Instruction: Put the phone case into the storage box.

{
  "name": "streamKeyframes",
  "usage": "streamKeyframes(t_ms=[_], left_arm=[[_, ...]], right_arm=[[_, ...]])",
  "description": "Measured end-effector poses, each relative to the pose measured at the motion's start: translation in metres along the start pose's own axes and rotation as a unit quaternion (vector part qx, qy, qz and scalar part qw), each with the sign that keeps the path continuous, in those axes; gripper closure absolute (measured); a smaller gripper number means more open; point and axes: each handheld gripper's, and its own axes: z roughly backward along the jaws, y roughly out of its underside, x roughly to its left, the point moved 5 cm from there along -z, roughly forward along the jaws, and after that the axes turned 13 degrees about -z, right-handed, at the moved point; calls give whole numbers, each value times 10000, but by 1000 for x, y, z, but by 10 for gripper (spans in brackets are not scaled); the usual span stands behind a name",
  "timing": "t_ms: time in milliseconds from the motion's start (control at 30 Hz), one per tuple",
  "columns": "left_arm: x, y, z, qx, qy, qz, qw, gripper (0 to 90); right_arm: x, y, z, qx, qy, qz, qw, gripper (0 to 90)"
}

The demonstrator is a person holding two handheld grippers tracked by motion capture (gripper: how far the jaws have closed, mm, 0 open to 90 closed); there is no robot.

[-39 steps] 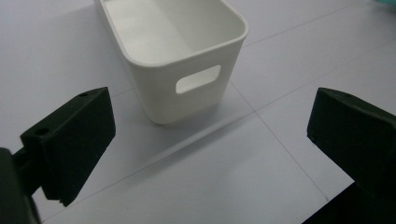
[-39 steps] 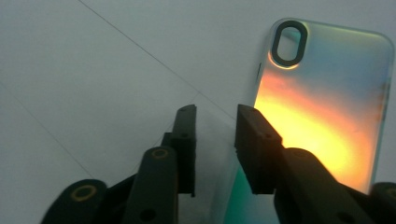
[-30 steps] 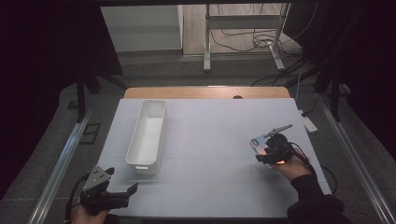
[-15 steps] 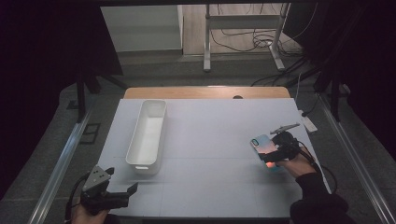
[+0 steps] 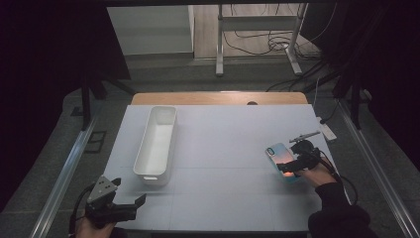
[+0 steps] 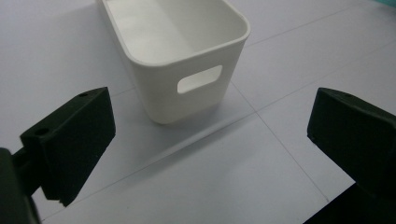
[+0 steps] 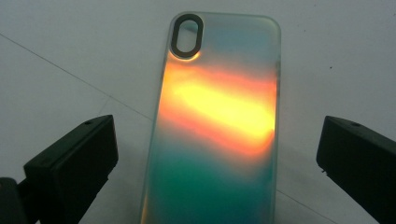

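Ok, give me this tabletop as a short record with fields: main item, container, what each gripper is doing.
main item: iridescent phone case, flat on the white table, oval camera cutout at its far end
container: white bin, long, nothing inside, slot handle in its near end
right gripper: its jaws have just been opening; fingers wide either side of the phone case, not touching
left gripper: open, facing the white bin, apart from it

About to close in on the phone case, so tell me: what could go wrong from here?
The phone case lies flat between the open right tongs, which have just been opening; closing could skid it rather than lift it. It also sits near the table edge, far from the white bin.
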Motion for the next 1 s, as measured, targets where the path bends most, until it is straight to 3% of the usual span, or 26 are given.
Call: streamKeyframes(t_ms=[500,867,933,1000], left_arm=[[0,0,0,10,-4,-3,10000,16],[1,0,0,-8,-4,50,10000,9],[1,0,0,-12,-1,61,10000,7],[1,0,0,-8,-8,56,10000,6]], right_arm=[[-6,11,-25,473,176,52,9987,0],[-5,11,-26,535,267,45,9982,0],[-5,11,-25,561,252,50,9981,34],[-3,11,-21,595,225,122,9979,132]])
